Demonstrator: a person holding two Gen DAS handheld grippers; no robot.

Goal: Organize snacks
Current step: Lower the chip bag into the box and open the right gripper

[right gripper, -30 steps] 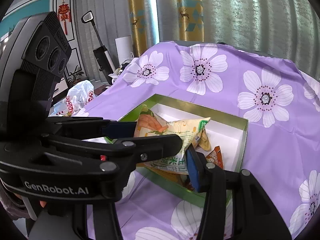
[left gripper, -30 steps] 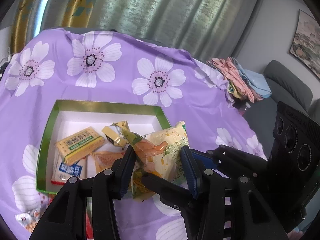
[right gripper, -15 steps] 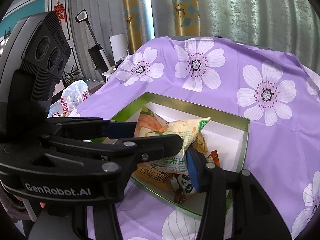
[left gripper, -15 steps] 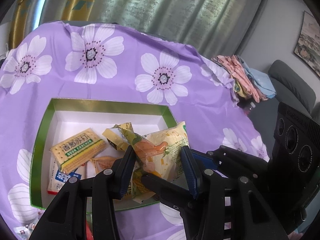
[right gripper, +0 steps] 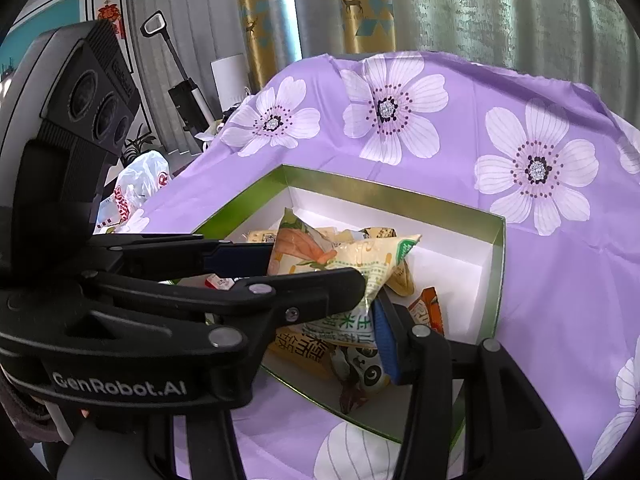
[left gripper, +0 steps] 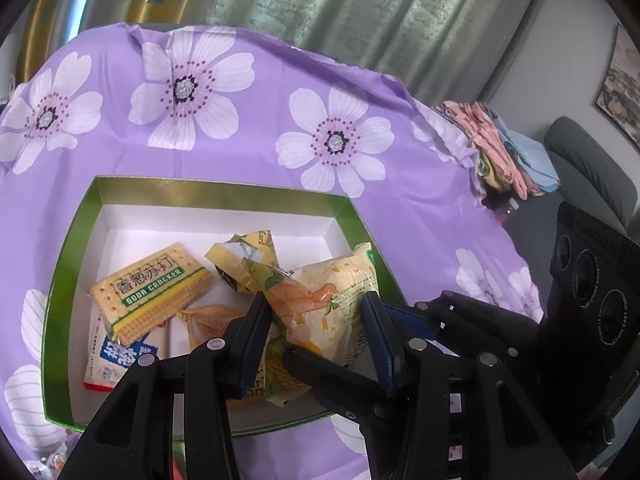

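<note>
Both claws, the left gripper [left gripper: 316, 320] and the right gripper [right gripper: 372, 300], are clamped on one yellow snack bag [left gripper: 328, 304] with a carrot picture, at lower center, above the green box [left gripper: 216, 194]. Both point downward. Inside lie one cracker pack [left gripper: 152, 288] and several other packets.

Between the fingers of the left gripper [left gripper: 316, 320], a glossy, crinkled plastic snack bag [left gripper: 332, 300] is catching the light. Ahead of the tongs, the box [left gripper: 216, 192] is showing a shiny, metallic-looking green-gold rim and matt white paper-like walls. Inside it, to the left of the fingers, the cracker pack [left gripper: 152, 284] is gleaming in smooth film. Around the box, the purple tablecloth [left gripper: 248, 136] is looking like thin, slightly sheeny cloth. The right gripper [right gripper: 320, 280] is showing matt black plastic with small metal pins.
</note>
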